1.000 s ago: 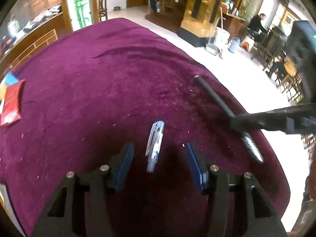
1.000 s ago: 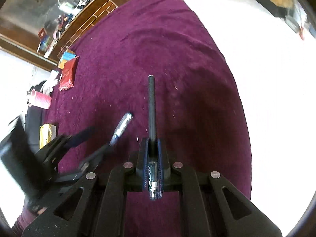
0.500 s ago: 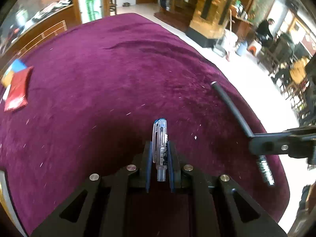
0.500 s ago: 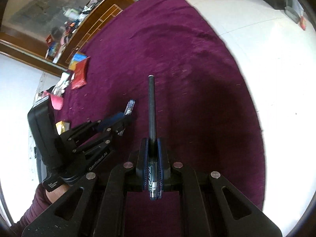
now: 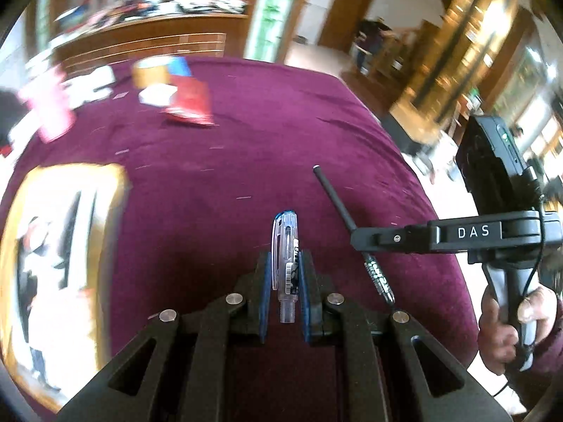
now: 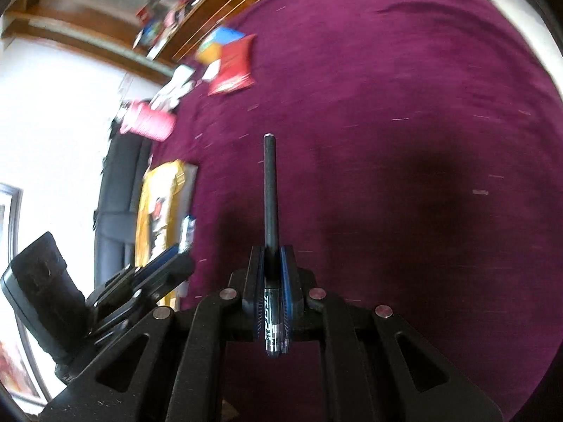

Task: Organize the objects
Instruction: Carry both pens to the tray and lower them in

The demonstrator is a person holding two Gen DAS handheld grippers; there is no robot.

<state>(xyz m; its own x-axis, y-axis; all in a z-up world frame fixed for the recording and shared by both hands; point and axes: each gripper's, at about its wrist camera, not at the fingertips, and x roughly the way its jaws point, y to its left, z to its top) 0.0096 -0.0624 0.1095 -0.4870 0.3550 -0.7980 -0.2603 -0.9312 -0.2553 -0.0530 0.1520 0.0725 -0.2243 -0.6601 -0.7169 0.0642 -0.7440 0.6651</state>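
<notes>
Between the clamped left gripper (image 5: pixel 285 274) fingers, the clear pen cap (image 5: pixel 286 246) points forward; right gripper (image 6: pixel 271 274) pinches the black pen (image 6: pixel 270 193) likewise.

Ahead-left of us: red packet (image 5: pixel 190 100), pink cylinder (image 6: pixel 147 123) and yellow box (image 5: pixel 59 246) on the purple cloth (image 5: pixel 246 161), all blurred.

A large public hall, perhaps a hotel lobby, is showing: gilded glass cabinets (image 5: pixel 454 70), wooden counter (image 5: pixel 147 40), people standing (image 5: pixel 369 40).
</notes>
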